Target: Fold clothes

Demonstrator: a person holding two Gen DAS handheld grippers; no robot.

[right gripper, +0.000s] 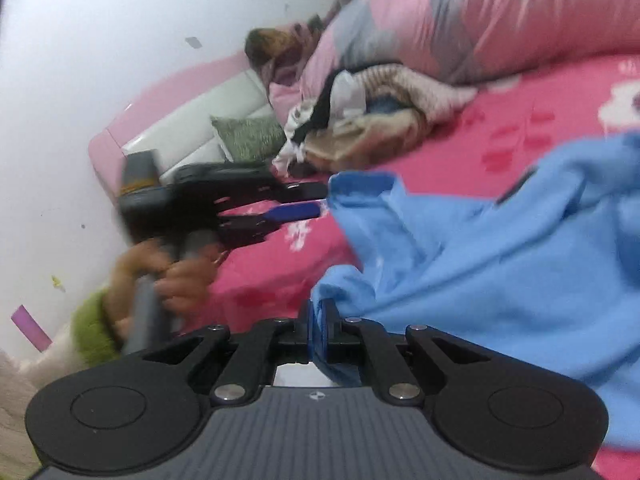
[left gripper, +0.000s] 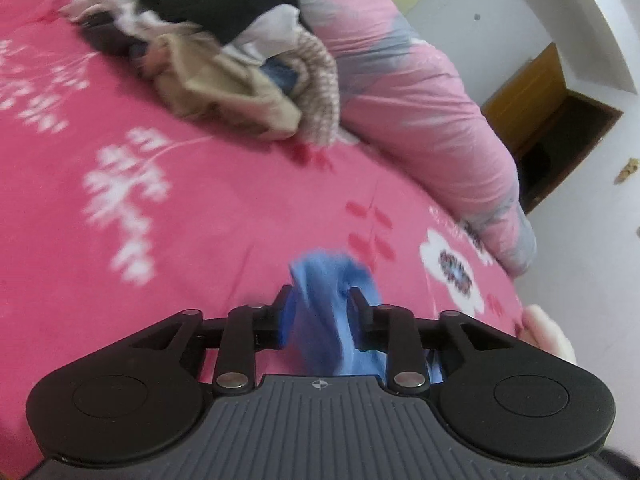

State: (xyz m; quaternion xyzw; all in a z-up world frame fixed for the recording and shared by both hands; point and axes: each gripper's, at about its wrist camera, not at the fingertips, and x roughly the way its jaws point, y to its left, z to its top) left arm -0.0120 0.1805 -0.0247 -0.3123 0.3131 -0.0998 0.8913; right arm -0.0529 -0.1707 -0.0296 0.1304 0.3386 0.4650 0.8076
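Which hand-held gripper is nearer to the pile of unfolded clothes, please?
Left. The left hand-held gripper reaches closer to the pile of unfolded clothes; the right hand-held gripper sits farther back, clamped on the blue garment.

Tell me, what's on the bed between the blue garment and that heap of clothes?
Nothing but bare pink bedsheet. The right wrist view shows it best: open sheet runs from the blue garment to the heap of clothes.

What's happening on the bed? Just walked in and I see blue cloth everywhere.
A person holding a gripper in each hand is folding a blue garment on the pink bedsheet. The right gripper is shut on an edge of it. The left gripper has cloth between its parted jaws, pads not pressing. More clothes sit piled by the quilt.
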